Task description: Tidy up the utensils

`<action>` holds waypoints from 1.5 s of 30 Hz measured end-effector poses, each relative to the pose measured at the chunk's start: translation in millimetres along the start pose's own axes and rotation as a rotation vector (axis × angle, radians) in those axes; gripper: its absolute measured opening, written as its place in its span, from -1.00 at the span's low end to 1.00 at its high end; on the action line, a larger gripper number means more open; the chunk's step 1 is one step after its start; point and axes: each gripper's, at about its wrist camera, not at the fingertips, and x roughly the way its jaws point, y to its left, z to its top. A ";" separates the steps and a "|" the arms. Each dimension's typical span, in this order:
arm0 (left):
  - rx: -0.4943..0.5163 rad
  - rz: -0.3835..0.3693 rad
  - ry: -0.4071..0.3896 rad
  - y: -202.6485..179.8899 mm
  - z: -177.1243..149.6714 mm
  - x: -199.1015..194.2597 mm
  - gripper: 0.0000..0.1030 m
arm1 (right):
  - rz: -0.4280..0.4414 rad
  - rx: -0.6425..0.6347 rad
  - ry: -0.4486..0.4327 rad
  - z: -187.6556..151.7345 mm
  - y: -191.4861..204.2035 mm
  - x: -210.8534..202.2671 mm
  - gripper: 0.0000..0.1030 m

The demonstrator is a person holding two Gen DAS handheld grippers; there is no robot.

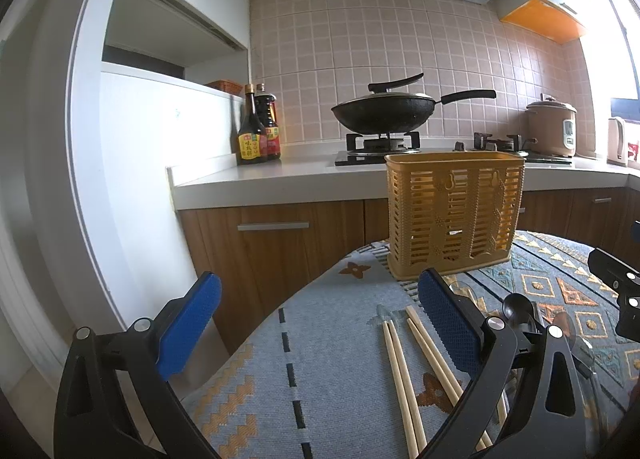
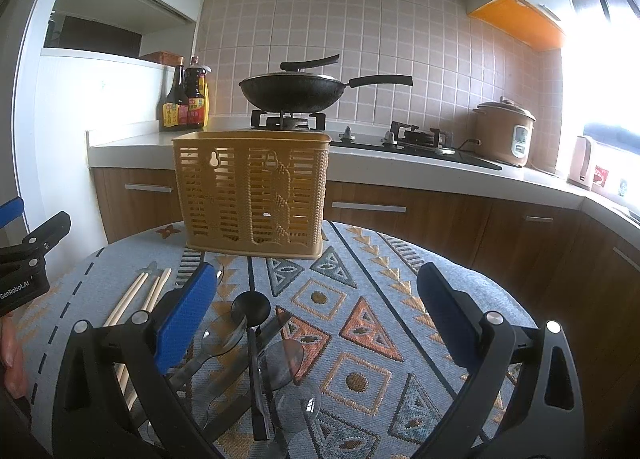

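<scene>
Lying lower centre, the pale wooden chopsticks (image 1: 404, 371) sit between the left gripper's (image 1: 320, 323) spread jaws; the right gripper's (image 2: 316, 315) jaws are spread over the black plastic spoon (image 2: 251, 309).

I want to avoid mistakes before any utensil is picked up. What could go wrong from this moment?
1. The chopsticks lie flat and close together on the cloth; the open left gripper may pinch only one or roll them apart.
2. The clear spoons overlap the black spoon; the open right gripper could drag several at once.
3. The slotted basket looks light and stands free, so a utensil hitting its rim might tip it.
</scene>
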 end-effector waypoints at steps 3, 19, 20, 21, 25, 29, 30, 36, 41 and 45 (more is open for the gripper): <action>0.000 0.000 0.001 0.1 0.1 0.1 0.86 | 0.000 0.000 0.001 0.8 -0.1 0.4 0.85; 0.001 0.000 0.001 -0.2 -0.2 0.5 0.86 | 0.001 -0.002 0.007 -2.2 0.6 1.3 0.85; 0.000 0.000 0.001 -0.4 -0.2 0.2 0.86 | 0.001 -0.002 0.008 -2.2 0.6 1.3 0.86; 0.000 0.000 0.001 -0.5 -0.3 0.3 0.86 | 0.001 -0.002 0.008 -1.2 0.6 1.8 0.86; 0.001 0.000 0.001 -0.6 -0.2 0.3 0.86 | 0.000 -0.002 0.011 -2.7 1.2 2.6 0.86; 0.000 0.000 0.000 -0.5 -0.1 0.5 0.86 | 0.000 -0.003 0.011 -2.4 1.2 2.7 0.85; 0.001 0.000 0.001 -0.4 0.0 0.4 0.86 | 0.000 -0.003 0.012 -1.7 0.9 3.0 0.85; -0.003 0.002 0.006 -1.1 -1.0 0.9 0.86 | -0.026 0.003 0.035 -1.7 -1.0 7.1 0.85; -0.026 0.009 0.020 4.1 -2.7 0.9 0.86 | -0.095 -0.016 0.100 -2.9 2.1 16.0 0.86; -0.034 0.008 0.027 7.0 -2.7 2.5 0.86 | -0.124 -0.050 0.140 -2.4 7.1 22.6 0.85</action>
